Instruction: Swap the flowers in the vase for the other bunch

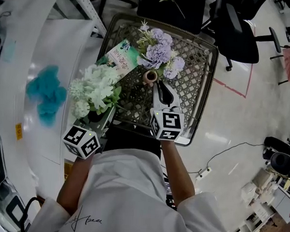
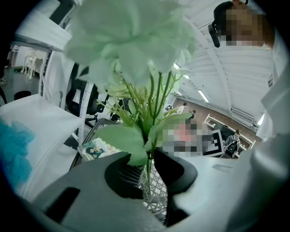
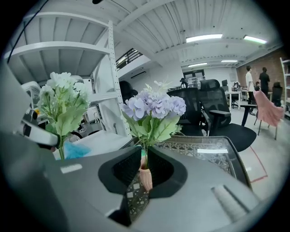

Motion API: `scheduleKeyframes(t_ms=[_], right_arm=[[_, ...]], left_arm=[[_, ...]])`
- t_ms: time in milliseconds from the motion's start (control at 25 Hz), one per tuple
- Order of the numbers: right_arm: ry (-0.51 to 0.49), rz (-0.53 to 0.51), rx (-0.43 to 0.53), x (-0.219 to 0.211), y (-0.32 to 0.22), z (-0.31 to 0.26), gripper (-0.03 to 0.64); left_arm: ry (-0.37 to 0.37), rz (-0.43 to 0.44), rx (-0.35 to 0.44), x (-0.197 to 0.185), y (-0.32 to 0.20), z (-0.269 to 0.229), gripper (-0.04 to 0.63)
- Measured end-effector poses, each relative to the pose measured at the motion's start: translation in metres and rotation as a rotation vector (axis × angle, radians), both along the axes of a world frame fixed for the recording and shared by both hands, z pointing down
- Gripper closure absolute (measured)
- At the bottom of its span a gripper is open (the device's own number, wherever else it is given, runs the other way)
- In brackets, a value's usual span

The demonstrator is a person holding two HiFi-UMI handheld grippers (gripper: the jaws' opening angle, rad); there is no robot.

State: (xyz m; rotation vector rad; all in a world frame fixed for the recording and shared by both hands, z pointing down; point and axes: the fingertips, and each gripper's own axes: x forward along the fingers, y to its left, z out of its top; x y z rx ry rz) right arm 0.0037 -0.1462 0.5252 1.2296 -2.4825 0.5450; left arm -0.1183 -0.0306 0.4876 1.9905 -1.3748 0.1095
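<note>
Left claw point(image 2: 147, 159) clamped on white bunch point(image 2: 131, 41) stems, right claw point(image 3: 145, 158) seemingly pinching purple bunch point(image 3: 155, 106) above vase point(image 3: 146, 178)

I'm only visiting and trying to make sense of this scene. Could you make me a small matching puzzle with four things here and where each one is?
Things:
1. purple flowers
2. white flowers
3. booklet
4. teal fluffy thing

Places:
A. lying flat on the lattice table
B. on the white surface left of the table
C. clamped by the stems in the left hand-held gripper
D. standing in the small pink vase

Pairs: 1-D, 2-C, 3-A, 4-B
</note>
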Motion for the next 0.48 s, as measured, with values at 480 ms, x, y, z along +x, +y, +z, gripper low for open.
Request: scheduleKeyframes(t_ms=[480], right_arm=[[-0.028, 0.007, 0.027, 0.013, 0.017, -0.034, 0.571]], left_arm=[[0.015, 0.045, 0.032, 0.008, -0.007, -0.018, 0.523]])
